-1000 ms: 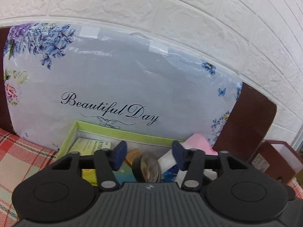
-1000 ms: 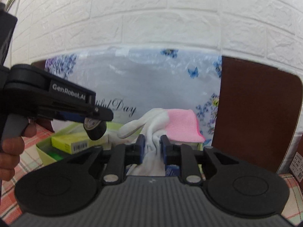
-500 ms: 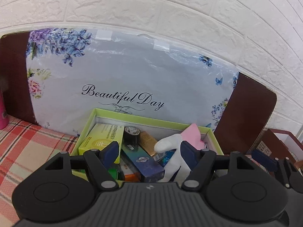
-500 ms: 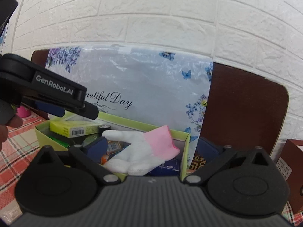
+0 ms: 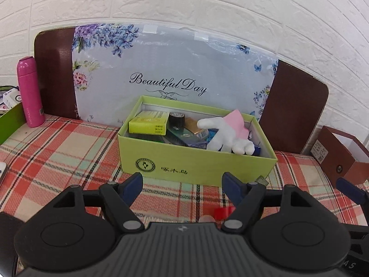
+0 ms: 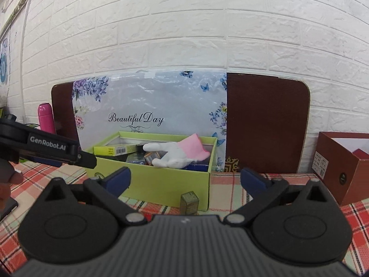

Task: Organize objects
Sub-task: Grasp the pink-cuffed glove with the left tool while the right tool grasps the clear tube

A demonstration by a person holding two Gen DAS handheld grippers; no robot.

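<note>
A lime-green open box point(image 5: 196, 166) point(image 6: 161, 184) stands on the plaid tablecloth against a floral board. In it lie a white and pink glove point(image 5: 227, 136) point(image 6: 177, 153), a yellow carton point(image 5: 149, 122) point(image 6: 115, 149), a black tape roll point(image 5: 177, 118) and several small packs. My left gripper point(image 5: 183, 184) is open and empty, in front of the box. My right gripper point(image 6: 184, 180) is open and empty, also back from the box. A small olive-gold box point(image 6: 189, 203) stands on the cloth just before the green box.
A pink bottle point(image 5: 30, 92) point(image 6: 46, 118) stands at the left by a green container point(image 5: 10, 122). A brown open box point(image 5: 341, 157) point(image 6: 341, 168) sits at the right. A brown board point(image 6: 265, 124) leans on the brick wall. The left gripper shows in the right wrist view point(image 6: 46, 147).
The left gripper dropped the tape roll into the box and the right gripper let go of the glove there. Both opened and pulled back from the box.
</note>
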